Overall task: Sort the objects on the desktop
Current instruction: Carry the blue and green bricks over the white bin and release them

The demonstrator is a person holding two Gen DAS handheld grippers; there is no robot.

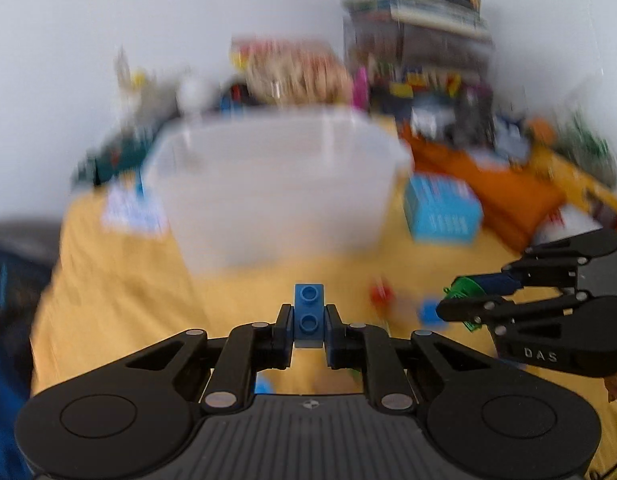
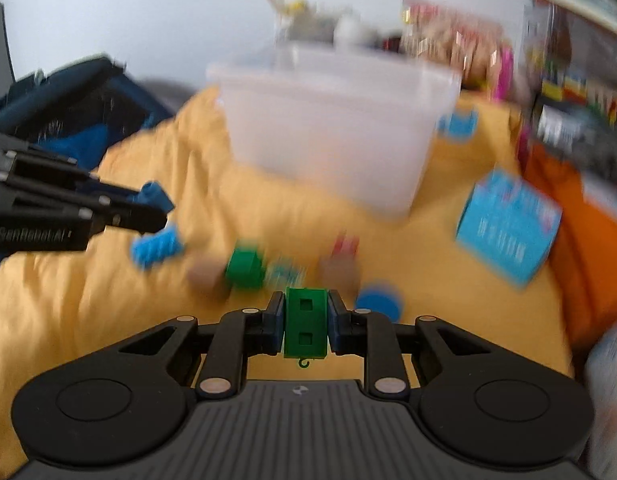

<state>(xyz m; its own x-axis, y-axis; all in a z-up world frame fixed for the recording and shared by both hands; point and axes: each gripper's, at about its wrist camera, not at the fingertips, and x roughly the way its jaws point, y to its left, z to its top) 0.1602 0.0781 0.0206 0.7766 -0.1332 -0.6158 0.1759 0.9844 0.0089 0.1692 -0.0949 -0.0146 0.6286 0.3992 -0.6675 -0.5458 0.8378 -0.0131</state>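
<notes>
My left gripper (image 1: 308, 322) is shut on a small blue brick (image 1: 308, 316) with two studs, held above the yellow cloth (image 1: 120, 280). My right gripper (image 2: 306, 322) is shut on a green block (image 2: 306, 326) with two square holes. Each gripper shows in the other's view: the right gripper (image 1: 464, 308) with the green block (image 1: 464, 288) at the right, the left gripper (image 2: 156, 210) with the blue brick (image 2: 154, 196) at the left. A translucent plastic bin (image 1: 268, 184) stands ahead of both. Loose toys lie on the cloth: a blue brick (image 2: 156, 248), a green block (image 2: 246, 268), a blue disc (image 2: 378, 304).
A light-blue box (image 1: 442, 210) lies right of the bin (image 2: 332, 128), with an orange cloth (image 1: 504, 196) beyond it. Stacked boxes and toys (image 1: 420, 40) crowd the back against a white wall. A dark blue bag (image 2: 68, 104) sits off the cloth's left edge.
</notes>
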